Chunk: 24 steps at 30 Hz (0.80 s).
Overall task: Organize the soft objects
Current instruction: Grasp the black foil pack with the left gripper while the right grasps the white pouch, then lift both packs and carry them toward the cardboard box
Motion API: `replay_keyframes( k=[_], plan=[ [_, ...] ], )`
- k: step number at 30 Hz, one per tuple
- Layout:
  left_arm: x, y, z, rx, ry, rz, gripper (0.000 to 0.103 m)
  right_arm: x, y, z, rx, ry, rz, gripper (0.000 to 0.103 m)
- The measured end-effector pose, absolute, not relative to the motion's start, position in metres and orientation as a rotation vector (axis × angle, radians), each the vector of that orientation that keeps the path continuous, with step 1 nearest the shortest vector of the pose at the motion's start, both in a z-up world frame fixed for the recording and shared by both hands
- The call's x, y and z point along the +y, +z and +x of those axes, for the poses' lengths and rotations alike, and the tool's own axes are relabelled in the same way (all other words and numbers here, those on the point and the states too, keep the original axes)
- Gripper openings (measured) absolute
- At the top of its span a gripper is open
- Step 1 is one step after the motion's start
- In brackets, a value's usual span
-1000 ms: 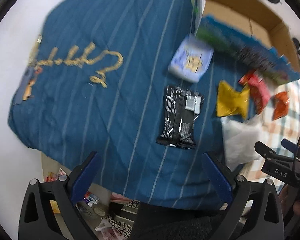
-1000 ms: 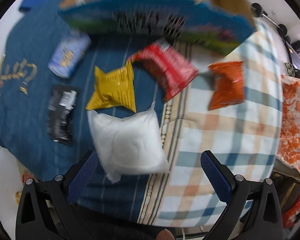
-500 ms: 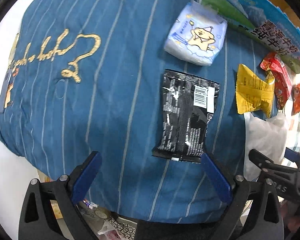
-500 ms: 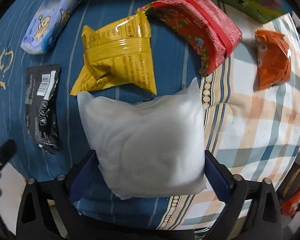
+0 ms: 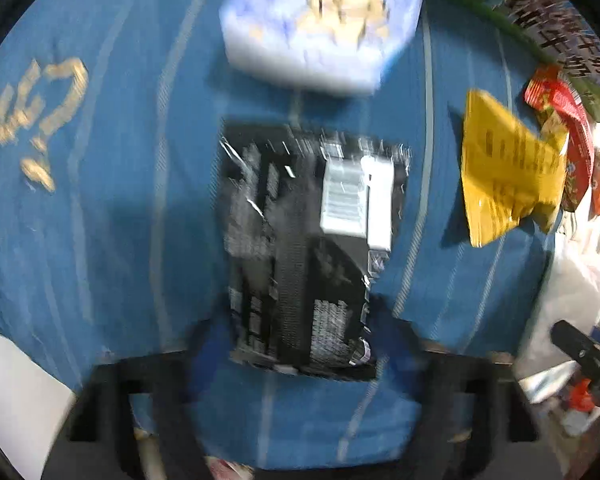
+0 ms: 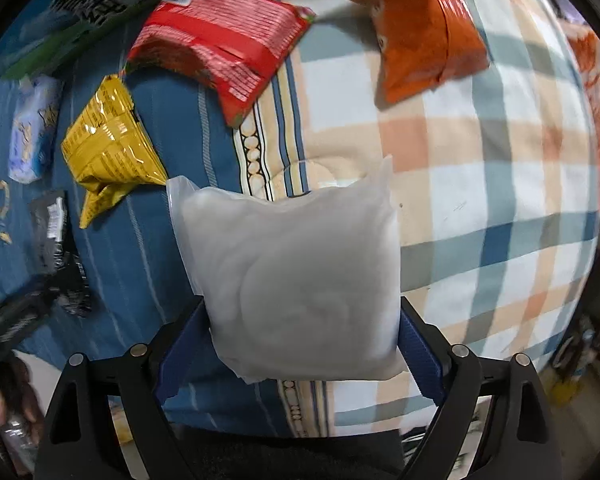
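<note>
White pouch (image 6: 296,280) unlabelled, right hand-held gripper (image 6: 300,336) closing around it; left hand-held gripper (image 5: 300,344) clamping black packet (image 5: 304,248).

Blue striped cloth (image 5: 120,240) with gold embroidery (image 5: 40,120) lies beneath and left of gripper. Plaid cloth (image 6: 500,200) lies ahead and right. Printed green carton (image 6: 100,12) stands at far edge.

Both wrist views downward, close, sharing yellow packet (image 5: 508,176)
</note>
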<state>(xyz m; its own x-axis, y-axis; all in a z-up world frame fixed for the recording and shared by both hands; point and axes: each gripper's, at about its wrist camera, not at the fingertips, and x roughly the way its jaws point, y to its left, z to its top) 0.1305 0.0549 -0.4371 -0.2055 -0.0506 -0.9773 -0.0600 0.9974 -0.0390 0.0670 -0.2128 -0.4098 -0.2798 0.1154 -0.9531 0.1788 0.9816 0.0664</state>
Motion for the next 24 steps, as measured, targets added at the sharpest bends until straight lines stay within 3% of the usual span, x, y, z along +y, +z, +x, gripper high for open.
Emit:
replay_keyframes(
  k=[5,20,24],
  plan=[
    [0.05,-0.433,0.115,1.758,0.006,-0.073,0.054,-0.208,-0.402,0.063,1.833,0.0,0.125,0.098],
    [0.039,-0.456,0.081,1.714,0.028,-0.07,0.056,-0.219,-0.431,0.066,1.887,-0.018,0.188,0.099],
    [0.042,-0.438,0.08,1.717,0.025,-0.132,0.065,-0.212,-0.428,0.071,1.882,-0.018,0.19,0.099]
  ],
)
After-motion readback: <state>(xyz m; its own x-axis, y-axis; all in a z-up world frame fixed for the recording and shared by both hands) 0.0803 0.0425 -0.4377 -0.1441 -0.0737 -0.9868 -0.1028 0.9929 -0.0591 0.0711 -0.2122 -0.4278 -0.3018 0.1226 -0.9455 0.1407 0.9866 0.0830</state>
